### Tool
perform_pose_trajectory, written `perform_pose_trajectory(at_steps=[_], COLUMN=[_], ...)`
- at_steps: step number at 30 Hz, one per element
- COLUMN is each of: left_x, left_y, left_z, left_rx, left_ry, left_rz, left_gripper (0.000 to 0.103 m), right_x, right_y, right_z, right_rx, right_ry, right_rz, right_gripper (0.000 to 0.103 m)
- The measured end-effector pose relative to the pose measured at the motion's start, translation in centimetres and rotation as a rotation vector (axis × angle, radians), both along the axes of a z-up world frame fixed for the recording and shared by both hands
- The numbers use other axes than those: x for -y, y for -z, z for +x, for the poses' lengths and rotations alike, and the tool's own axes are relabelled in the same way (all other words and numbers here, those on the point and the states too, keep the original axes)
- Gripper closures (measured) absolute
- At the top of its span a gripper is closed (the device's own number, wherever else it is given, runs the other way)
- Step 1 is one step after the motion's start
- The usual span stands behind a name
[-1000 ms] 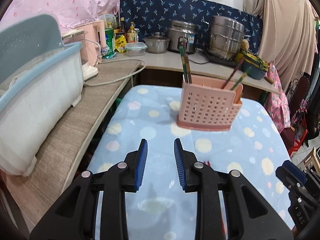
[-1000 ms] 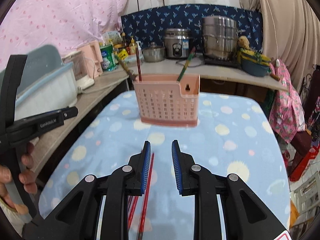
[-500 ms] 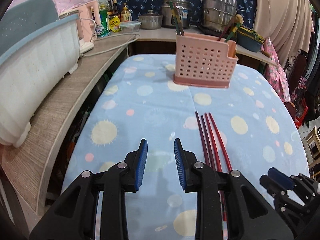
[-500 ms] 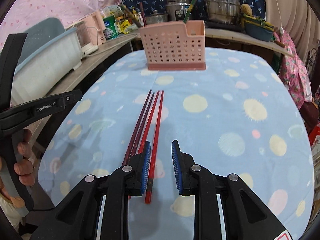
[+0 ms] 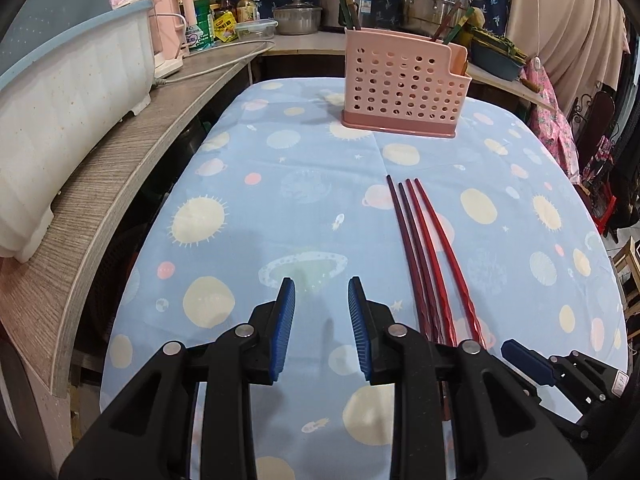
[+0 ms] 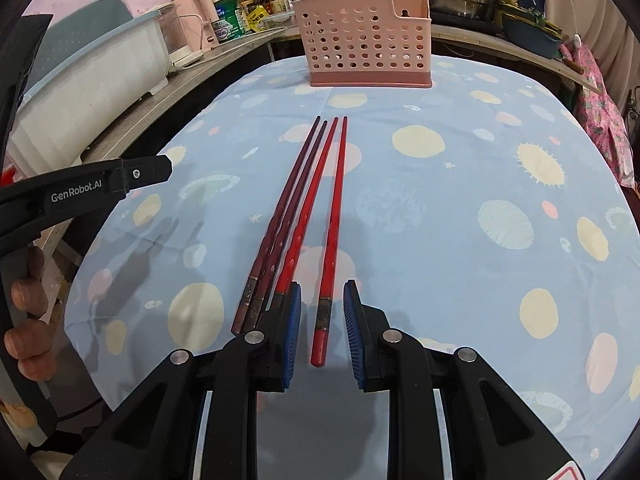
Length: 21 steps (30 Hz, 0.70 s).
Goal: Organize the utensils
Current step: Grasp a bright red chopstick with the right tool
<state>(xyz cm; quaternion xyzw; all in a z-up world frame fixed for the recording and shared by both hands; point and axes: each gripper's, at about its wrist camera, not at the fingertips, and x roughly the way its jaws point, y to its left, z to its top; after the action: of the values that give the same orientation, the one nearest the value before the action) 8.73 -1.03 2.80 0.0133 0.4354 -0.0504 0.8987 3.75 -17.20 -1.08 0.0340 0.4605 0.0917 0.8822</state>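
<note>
Red chopstick [image 6: 330, 236] between right fingers [image 6: 291, 332]

Black plastic gripper [image 6: 319, 312], ribbed blue pads [image 6: 292, 332], silver screws, white "GenRobot.AI" lettering

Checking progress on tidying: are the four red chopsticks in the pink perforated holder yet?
Out. The four red chopsticks lie flat on the blue tablecloth, apart from the pink perforated holder.

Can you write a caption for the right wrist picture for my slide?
Open right gripper straddles the end of one red chopstick, three more beside it, pink holder beyond.
</note>
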Motion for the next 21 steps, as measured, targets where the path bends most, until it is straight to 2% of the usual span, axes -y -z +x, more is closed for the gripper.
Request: perform_pose_trajectory(at_steps=[8,10,11,13,21], left_x=[0.1,0.2,0.2,0.2,0.8], left_y=[0.9,1.0,1.1,1.2,2.0], left_z=[-0.3,-0.4,-0.5,-0.5,-0.7], left_rx=[-0.023,-0.028,-0.029,-0.027,-0.05], left_ry=[0.002,0.003,0.003,0.003,0.02], left_rz=[0.004,0.006,0.006,0.008,0.001], left_gripper=[0.076,0.074,0.069,0.067,0.067], right_x=[0.0,0.1,0.2,0.4,1.3], right_y=[0.9,1.1,1.2,1.3,1.3], right_z=[-0.1,-0.1,-0.1,-0.1,0.1], right_rx=[-0.016,-0.021,-0.022,-0.021,-0.019], right_ry=[0.007,0.011,0.014,0.02,0.053], right_rz=[-0.017,-0.019,-0.02,-0.021,-0.021], right_gripper=[0.086,0.09,0.091,0.096,0.096])
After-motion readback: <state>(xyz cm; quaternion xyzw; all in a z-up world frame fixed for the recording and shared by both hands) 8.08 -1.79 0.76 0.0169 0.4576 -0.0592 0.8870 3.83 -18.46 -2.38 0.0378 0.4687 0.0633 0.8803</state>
